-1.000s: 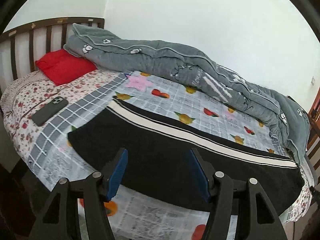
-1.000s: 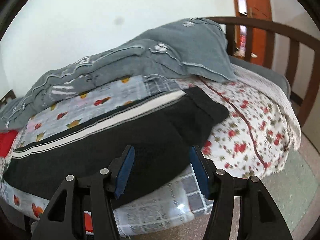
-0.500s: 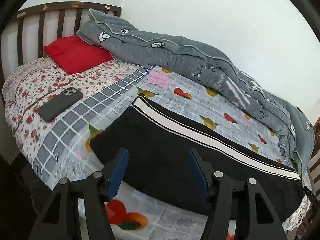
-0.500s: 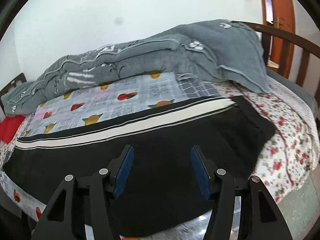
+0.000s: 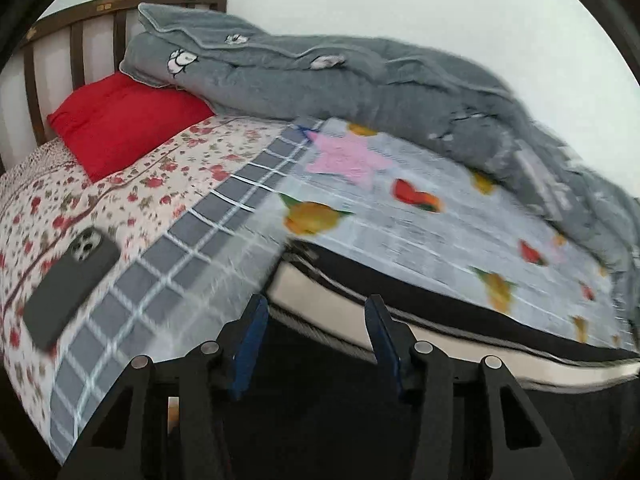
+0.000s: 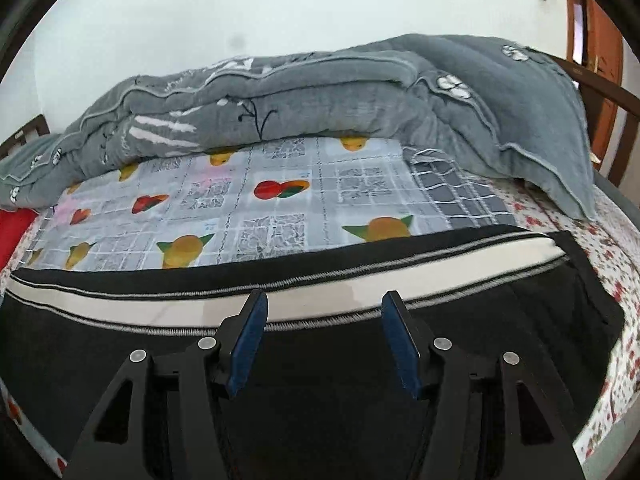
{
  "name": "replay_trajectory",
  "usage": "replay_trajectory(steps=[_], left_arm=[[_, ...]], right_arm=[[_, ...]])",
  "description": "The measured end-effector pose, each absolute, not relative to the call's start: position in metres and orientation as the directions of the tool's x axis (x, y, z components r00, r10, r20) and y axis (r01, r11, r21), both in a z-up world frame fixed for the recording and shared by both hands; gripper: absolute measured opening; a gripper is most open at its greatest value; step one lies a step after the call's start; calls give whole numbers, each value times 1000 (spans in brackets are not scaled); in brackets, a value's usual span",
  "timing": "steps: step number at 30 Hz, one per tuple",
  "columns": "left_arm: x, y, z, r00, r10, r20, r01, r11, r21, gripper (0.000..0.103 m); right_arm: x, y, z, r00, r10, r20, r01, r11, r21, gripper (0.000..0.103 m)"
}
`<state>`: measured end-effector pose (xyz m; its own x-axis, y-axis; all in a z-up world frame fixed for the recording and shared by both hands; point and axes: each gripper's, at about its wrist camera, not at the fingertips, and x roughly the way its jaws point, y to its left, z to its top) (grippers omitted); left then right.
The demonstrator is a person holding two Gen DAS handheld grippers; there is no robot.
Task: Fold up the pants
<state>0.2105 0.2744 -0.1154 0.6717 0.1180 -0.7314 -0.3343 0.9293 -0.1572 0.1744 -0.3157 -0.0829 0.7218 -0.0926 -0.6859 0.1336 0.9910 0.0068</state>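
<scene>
A bed [image 6: 624, 264] with a flowered sheet fills both views, and a fruit-printed blanket [image 6: 280, 208] with a checked border is spread over its middle. A bulky grey quilt [image 6: 320, 96] lies heaped along the far side against the white wall. The black pants [image 6: 120, 344], with a white stripe running down the side, lie flat and stretched lengthwise across the near part of the blanket; in the right wrist view they span nearly the whole width, one end reaching the flowered sheet at the right. In the left wrist view the pants [image 5: 320, 420] end near the checked border, and that picture is blurred. A red pillow [image 5: 120, 124] sits at the far left by the dark wooden headboard [image 5: 80, 32]. A dark phone [image 5: 68, 284] lies face down on the flowered sheet at the left.

The left gripper [image 5: 316, 340] hangs over the striped end of the pants, its jaws spread wide with nothing between them. The right gripper [image 6: 324, 338] is likewise wide apart above the black cloth, holding nothing.
</scene>
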Motion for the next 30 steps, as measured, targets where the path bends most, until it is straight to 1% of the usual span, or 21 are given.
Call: replay_trajectory(steps=[3,5,6,7,8,9,10,11,12,14,15,17,18,19,20,22,23,24,27,29,30], left_arm=[[238,294,-137,618,133,-775,-386,910,-152,48],[251,301,-153,582,73,-810,-376,907,-188,49],[255,301,-159,582,49,-812,-360,910,-203,50],[257,297,-161,586,60,-808,-351,917,-187,53],[260,292,-161,589,84,-804,-338,929,-150,51],[261,287,-160,596,94,-798,-323,937,-130,33],[260,286,-157,607,104,-788,-323,938,-125,22],[254,287,-148,649,117,-752,-334,932,-142,20],[241,290,-132,719,113,-686,-327,926,-190,20],[228,292,-115,767,121,-630,-317,925,-209,20],[231,294,-117,756,123,-643,-326,922,-207,20],[246,298,-139,685,108,-721,-335,925,-180,21],[252,299,-151,646,102,-757,-345,923,-170,24],[253,301,-158,631,100,-769,-352,921,-168,33],[249,301,-159,635,108,-765,-360,917,-169,37],[239,301,-152,655,139,-743,-382,909,-166,57],[234,301,-146,672,158,-724,-387,908,-161,59],[231,298,-142,683,175,-709,-386,911,-147,59],[231,294,-138,673,191,-715,-366,926,-97,57],[239,291,-138,666,208,-716,-357,932,-63,49],[244,290,-140,656,218,-722,-359,932,-45,39]], right_arm=[[190,-310,-89,720,-92,-687,121,993,-7,58],[198,-306,-95,716,-95,-692,116,993,-17,58],[200,-305,-98,714,-94,-694,115,993,-17,58],[203,-303,-102,709,-91,-699,113,994,-15,58],[206,-302,-105,703,-90,-705,110,994,-17,58],[208,-300,-107,698,-92,-710,109,994,-21,58],[209,-298,-110,691,-97,-716,110,994,-29,58],[209,-297,-111,689,-103,-718,110,993,-38,58],[208,-297,-111,690,-107,-716,110,993,-42,58],[202,-298,-105,703,-116,-702,116,992,-47,58],[200,-299,-103,707,-116,-697,116,992,-47,58],[197,-301,-100,711,-122,-692,115,992,-57,58],[196,-301,-99,710,-126,-692,116,991,-61,58],[196,-302,-99,709,-128,-694,117,991,-63,58],[195,-302,-99,707,-125,-696,114,991,-63,58],[193,-303,-98,707,-127,-695,113,991,-66,58],[191,-303,-98,708,-130,-694,114,991,-69,58],[190,-303,-97,709,-130,-693,113,991,-70,58],[189,-303,-96,715,-127,-688,110,992,-69,58],[189,-301,-96,718,-121,-685,109,992,-62,58],[189,-301,-96,719,-119,-685,107,992,-59,58]])
